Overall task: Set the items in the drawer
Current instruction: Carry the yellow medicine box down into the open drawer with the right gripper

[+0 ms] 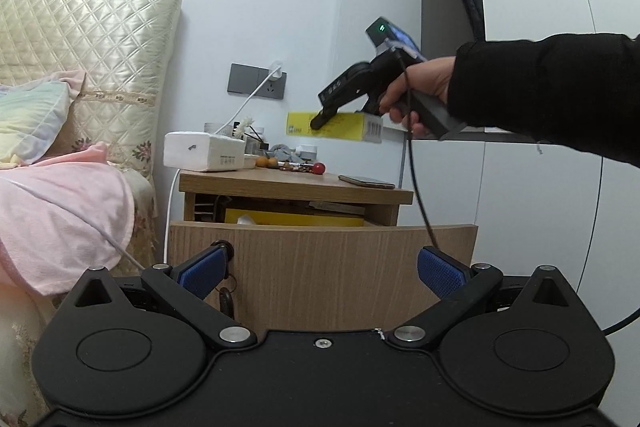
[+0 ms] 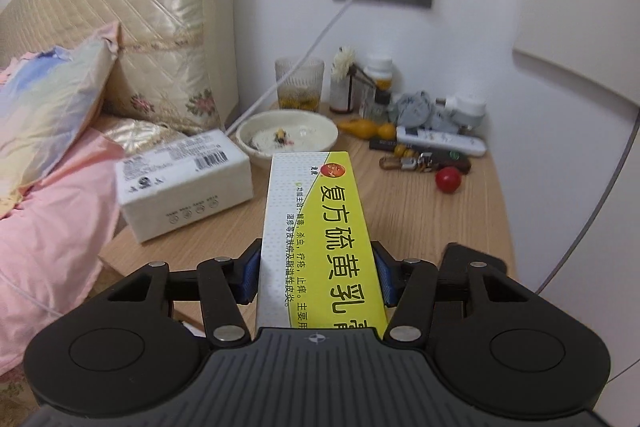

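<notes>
My right gripper (image 2: 318,277) is shut on a long yellow and white medicine box (image 2: 316,227) and holds it in the air above the wooden nightstand (image 2: 472,223). In the left wrist view the same yellow box (image 1: 340,125) hangs above the nightstand top (image 1: 288,183), held by the right gripper (image 1: 320,121). The drawer (image 1: 320,267) is pulled open; something yellow (image 1: 296,217) lies inside it. My left gripper (image 1: 322,269) is open and empty, right in front of the drawer front, with its left pad (image 1: 204,269) near a key (image 1: 226,297) in the lock.
On the nightstand stand a white tissue pack (image 2: 184,183), a white bowl (image 2: 286,137), a glass (image 2: 299,83), bottles (image 2: 378,79), a remote (image 2: 440,141), keys (image 2: 424,163), a red ball (image 2: 448,179) and a phone (image 1: 366,181). A bed with pink bedding (image 1: 52,211) lies left. A charger cable (image 2: 320,39) hangs from the wall socket.
</notes>
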{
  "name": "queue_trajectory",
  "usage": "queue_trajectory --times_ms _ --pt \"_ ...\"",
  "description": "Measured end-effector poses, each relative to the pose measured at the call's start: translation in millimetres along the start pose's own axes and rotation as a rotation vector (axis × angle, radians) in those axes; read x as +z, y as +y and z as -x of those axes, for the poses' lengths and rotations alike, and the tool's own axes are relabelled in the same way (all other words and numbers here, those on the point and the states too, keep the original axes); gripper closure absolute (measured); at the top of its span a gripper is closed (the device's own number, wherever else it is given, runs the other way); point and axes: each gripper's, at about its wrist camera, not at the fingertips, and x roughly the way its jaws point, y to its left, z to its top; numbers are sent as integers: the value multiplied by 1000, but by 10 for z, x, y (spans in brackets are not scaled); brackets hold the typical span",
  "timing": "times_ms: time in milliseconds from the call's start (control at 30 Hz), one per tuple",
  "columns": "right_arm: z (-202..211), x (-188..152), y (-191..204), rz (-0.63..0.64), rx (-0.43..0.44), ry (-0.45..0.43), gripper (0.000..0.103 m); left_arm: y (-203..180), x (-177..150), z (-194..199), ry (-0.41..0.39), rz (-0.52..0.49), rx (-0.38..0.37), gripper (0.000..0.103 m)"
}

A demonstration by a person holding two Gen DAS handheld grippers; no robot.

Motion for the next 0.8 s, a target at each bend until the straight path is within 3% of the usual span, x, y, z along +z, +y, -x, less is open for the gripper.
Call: queue_trajectory --times_ms 200,433,667,800 --pt "404 -67 81 21 30 -49 45 -67 -14 16 -5 4 -7 1" --pt "702 -226 309 112 71 -41 45 -167 -60 23 -3 3 -10 1" --pt "566 -453 563 220 110 45 45 -260 -91 20 -1 -7 -32 1" --pt "344 -584 701 291 126 149 45 -283 -104 24 -2 -10 -36 1"
